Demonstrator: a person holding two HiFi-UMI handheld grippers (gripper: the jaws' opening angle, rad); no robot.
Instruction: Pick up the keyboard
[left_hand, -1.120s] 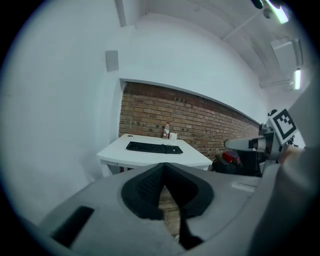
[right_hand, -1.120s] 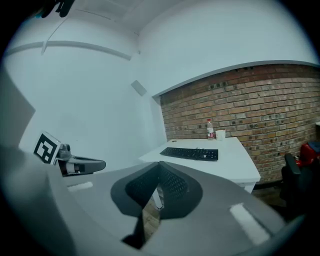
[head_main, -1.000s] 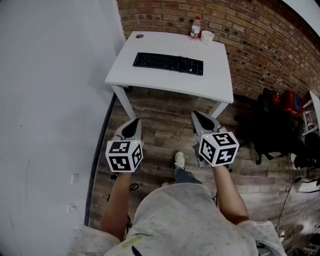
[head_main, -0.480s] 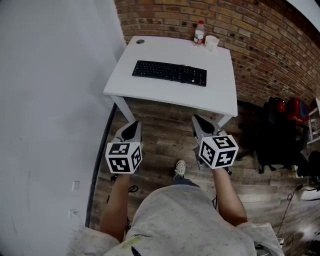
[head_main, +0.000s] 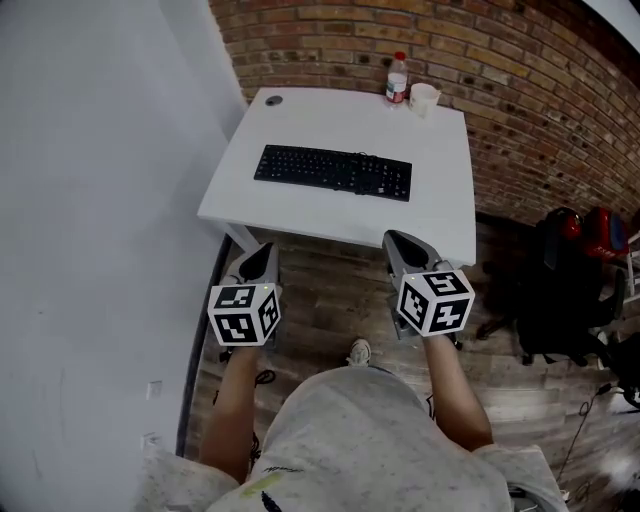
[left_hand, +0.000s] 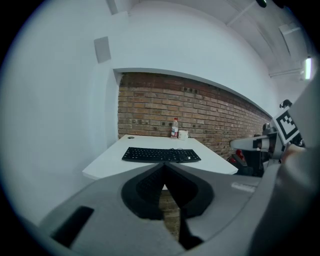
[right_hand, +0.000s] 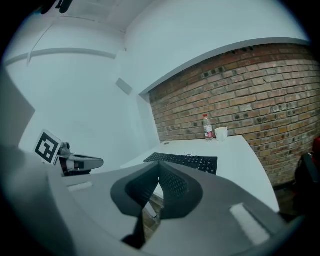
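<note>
While the keyboard (head_main: 333, 172) sat untouched on the white table (head_main: 290, 205), roughly mid-table with its long side running left to right, both grippers were short of it, held out over the wood floor (head_main: 330, 300) just at the table's near edge. The left gripper (head_main: 261, 252) had its jaws pressed fully together with nothing in them. The right gripper (head_main: 401, 241) was the same: tips meeting, empty.

My guess is they were carried side by side, pointing at the table and spaced a bit narrower than the keyboard, so each could go for one end of it. A long flat thing like that probably lifts more evenly from both ends. Shut jaws made sense for the approach, but they'd need to open before any grab.

A bottle (head_main: 397, 78) and a cup (head_main: 424, 97) stood at the far right by the brick wall (head_main: 520, 90), well apart from the keyboard, so nothing looked likely to get bumped.
</note>
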